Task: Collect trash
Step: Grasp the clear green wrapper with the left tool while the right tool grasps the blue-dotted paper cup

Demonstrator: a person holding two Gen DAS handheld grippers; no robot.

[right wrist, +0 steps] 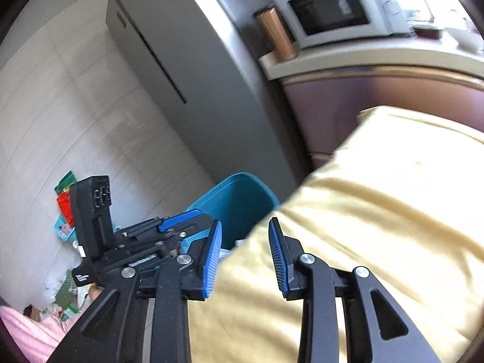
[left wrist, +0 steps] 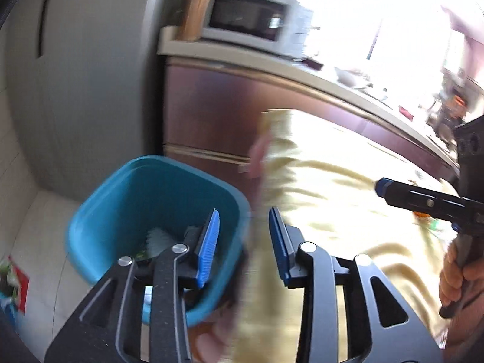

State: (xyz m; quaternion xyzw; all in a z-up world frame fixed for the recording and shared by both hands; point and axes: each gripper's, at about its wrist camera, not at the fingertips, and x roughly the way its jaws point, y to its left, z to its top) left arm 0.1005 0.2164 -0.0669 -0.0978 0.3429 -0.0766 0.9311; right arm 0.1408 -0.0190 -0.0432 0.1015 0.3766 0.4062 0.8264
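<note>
Inside, blurred whitish trash (left wrist: pixel 157 239), teal bin (left wrist: pixel 121 193).

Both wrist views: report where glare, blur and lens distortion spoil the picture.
Left wrist view: window glare blows out the upper right and bleaches the yellow cloth; motion blur smears the cloth's edge and the microwave; the left gripper stays sharp. Right wrist view: softer light, milder blur on the cloth; fisheye bends the fridge and the counter's edge; the blue bin is readable.

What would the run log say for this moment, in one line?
left gripper: open, empty | right gripper: open, empty | blue bin: some trash inside | yellow cloth: beside bin
</note>
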